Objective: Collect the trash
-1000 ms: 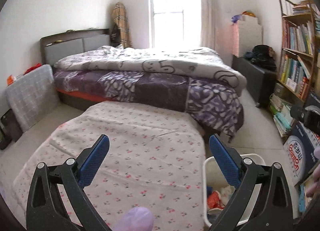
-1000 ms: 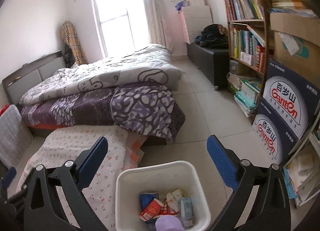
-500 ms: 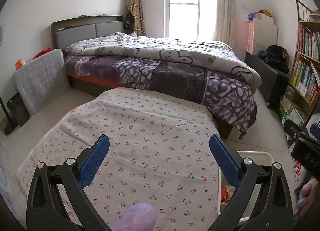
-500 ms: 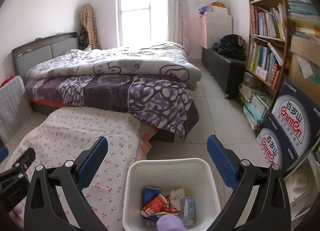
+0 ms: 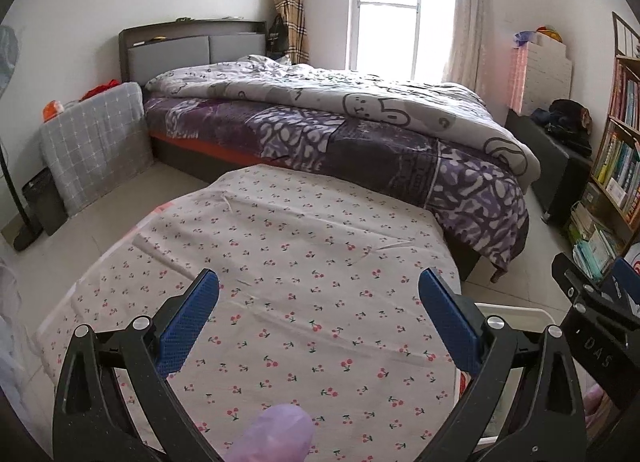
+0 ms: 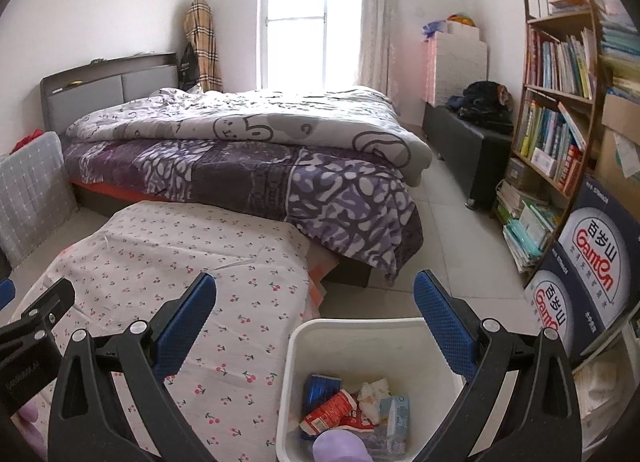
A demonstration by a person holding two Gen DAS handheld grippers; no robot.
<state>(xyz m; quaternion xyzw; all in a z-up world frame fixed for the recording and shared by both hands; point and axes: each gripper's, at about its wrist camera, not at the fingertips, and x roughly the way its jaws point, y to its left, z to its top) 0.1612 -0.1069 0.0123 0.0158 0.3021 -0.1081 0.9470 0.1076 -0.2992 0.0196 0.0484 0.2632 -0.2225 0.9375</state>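
A white waste bin (image 6: pixel 304 346) stands on the floor beside the low table; inside lie a red wrapper (image 6: pixel 330 412), a blue packet (image 6: pixel 320 386), crumpled white paper and a pale blue pack. My right gripper (image 6: pixel 316 314) hovers open above the bin's near-left rim, nothing between its blue pads. My left gripper (image 5: pixel 318 312) hangs open over the cherry-print cloth (image 5: pixel 304 262) that covers the table, also holding nothing. The bin's rim (image 5: pixel 520 308) shows at the left wrist view's lower right, behind the right finger.
A bed (image 6: pixel 248 149) with a purple blanket and grey duvet runs behind the table. A bookshelf (image 6: pixel 556 109) and blue cartons (image 6: pixel 596 246) line the right wall, a black bench (image 6: pixel 468 141) beyond. A grey checked pad (image 5: pixel 94 141) leans at the left. Tiled floor lies between bed and shelf.
Both wrist views have swung left and lifted slightly; the left gripper moved further over the table, so less of the bin shows. Both grippers stayed open.
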